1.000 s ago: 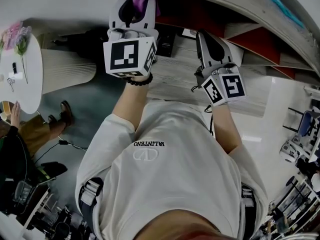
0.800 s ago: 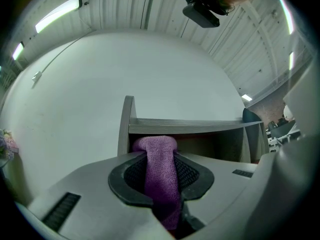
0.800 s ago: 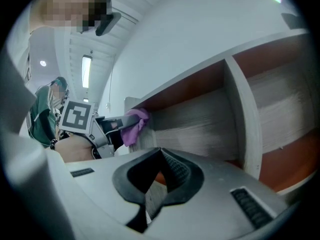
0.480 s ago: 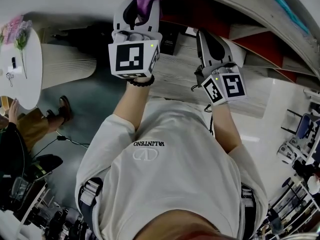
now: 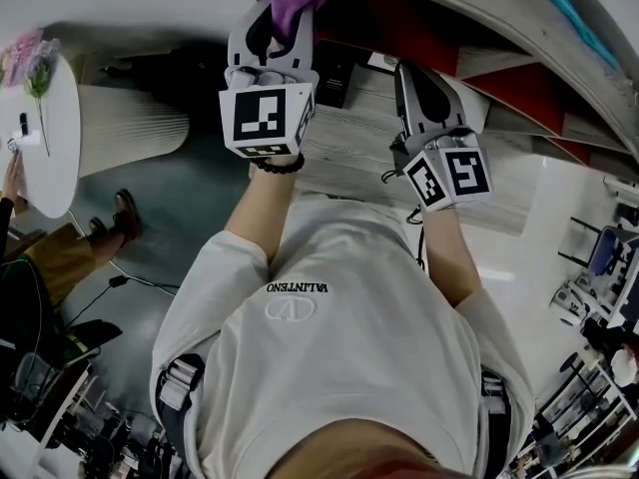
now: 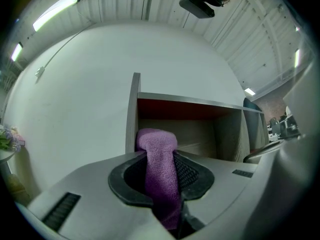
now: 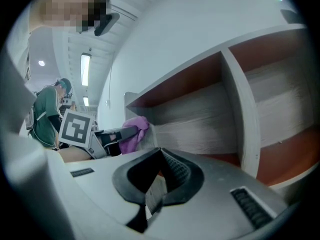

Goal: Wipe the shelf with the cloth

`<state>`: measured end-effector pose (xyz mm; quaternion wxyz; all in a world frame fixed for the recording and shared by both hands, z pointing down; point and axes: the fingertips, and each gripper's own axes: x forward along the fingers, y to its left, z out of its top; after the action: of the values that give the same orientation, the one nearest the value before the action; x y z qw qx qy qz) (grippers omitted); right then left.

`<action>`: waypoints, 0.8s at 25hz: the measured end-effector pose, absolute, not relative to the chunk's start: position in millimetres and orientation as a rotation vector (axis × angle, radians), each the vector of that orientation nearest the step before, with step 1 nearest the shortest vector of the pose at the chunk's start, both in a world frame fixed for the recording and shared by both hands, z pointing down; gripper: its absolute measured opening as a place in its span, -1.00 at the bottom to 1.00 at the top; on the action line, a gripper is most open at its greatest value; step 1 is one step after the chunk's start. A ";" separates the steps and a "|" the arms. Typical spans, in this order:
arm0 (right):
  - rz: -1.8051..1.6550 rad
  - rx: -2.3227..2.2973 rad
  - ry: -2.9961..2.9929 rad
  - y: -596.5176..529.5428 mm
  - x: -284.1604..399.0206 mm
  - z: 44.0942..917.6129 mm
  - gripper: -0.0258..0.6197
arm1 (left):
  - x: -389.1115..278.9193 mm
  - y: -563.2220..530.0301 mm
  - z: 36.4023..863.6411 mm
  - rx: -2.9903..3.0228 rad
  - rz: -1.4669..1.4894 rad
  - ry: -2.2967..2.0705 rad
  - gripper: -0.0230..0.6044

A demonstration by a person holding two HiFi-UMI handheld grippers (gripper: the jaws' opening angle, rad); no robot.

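The left gripper [image 5: 283, 10] is raised to the far left end of the shelf [image 7: 200, 126], its jaws clamped on the purple cloth [image 6: 160, 169]. In the left gripper view the cloth runs as a folded strip between the two dark pads, and its rounded free end sticks out past the tips, in front of the shelf's left upright panel. From the right gripper view the same cloth bunches just beside that left end of the wood-grain unit; whether it touches the board cannot be told. The right gripper [image 5: 417, 78] is held lower and to the right, near the shelf's lower board, pointing into a compartment with a reddish back. Its pads are pressed together at the tips with nothing held between them. A vertical divider stands to the right of where it points. A dark beaded bracelet [image 5: 278, 165] sits on the wrist behind the left gripper. Well apart at the far left of the head view stands a round white table [image 5: 55, 158] with pale flowers [image 5: 38, 68] lying on it.
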<state>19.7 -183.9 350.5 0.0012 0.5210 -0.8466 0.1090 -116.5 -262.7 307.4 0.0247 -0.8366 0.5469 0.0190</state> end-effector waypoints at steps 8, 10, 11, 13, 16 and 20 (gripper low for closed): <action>0.353 1.628 -2.649 -183.9 21.2 355.5 -0.92 | -120.0 -263.2 332.1 -2.602 -0.003 1.723 -0.64; 0.350 1.629 -2.647 -183.6 22.4 355.3 -0.92 | -120.5 -262.9 338.2 -2.603 -0.021 1.729 -0.64; 0.348 1.630 -2.646 -183.5 23.4 355.1 -0.92 | -120.6 -262.8 340.6 -2.602 -0.028 1.730 -0.64; 0.348 1.635 -2.643 -183.3 26.1 355.4 -0.92 | -120.9 -262.6 344.9 -2.598 -0.041 1.734 -0.64; 0.355 1.641 -2.633 -182.0 29.9 358.3 -0.92 | -120.3 -262.8 353.2 -2.596 -0.064 1.742 -0.64; 0.360 1.640 -2.629 -179.5 32.5 360.8 -0.92 | -118.1 -263.5 370.6 -2.604 -0.112 1.752 -0.64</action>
<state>32.5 -179.5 360.8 0.0111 0.5258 -0.8427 0.1155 -118.1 -263.5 370.6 0.0004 -0.8292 0.5578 -0.0356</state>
